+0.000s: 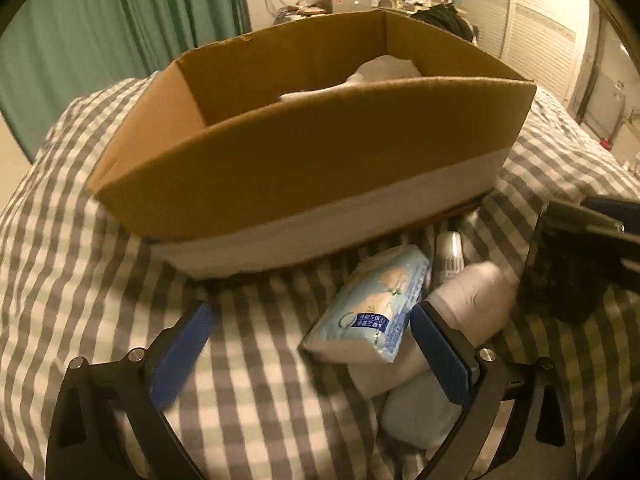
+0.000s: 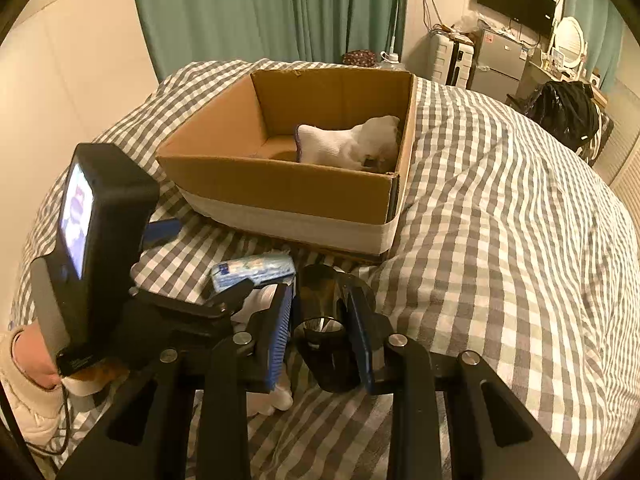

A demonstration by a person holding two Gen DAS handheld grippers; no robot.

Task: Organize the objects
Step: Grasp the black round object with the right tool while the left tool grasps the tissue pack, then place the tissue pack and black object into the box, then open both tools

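Note:
A cardboard box (image 1: 304,168) stands on the checked bedspread; it also shows in the right wrist view (image 2: 280,192), with white socks (image 2: 352,142) inside. My left gripper (image 1: 312,320) is open just above a blue tissue pack (image 1: 372,312) that lies on white socks (image 1: 468,300) in front of the box. A small bottle (image 1: 450,256) lies behind the pack. My right gripper (image 2: 320,308) is shut on a dark glass cup (image 2: 324,328), held just above the bed to the right of the tissue pack (image 2: 252,270); the cup also shows in the left wrist view (image 1: 560,272).
The checked bedspread (image 2: 500,240) stretches wide to the right of the box. Green curtains (image 2: 260,8) hang behind the bed. A desk with a monitor, a fridge and a dark bag (image 2: 564,108) stand at the far right.

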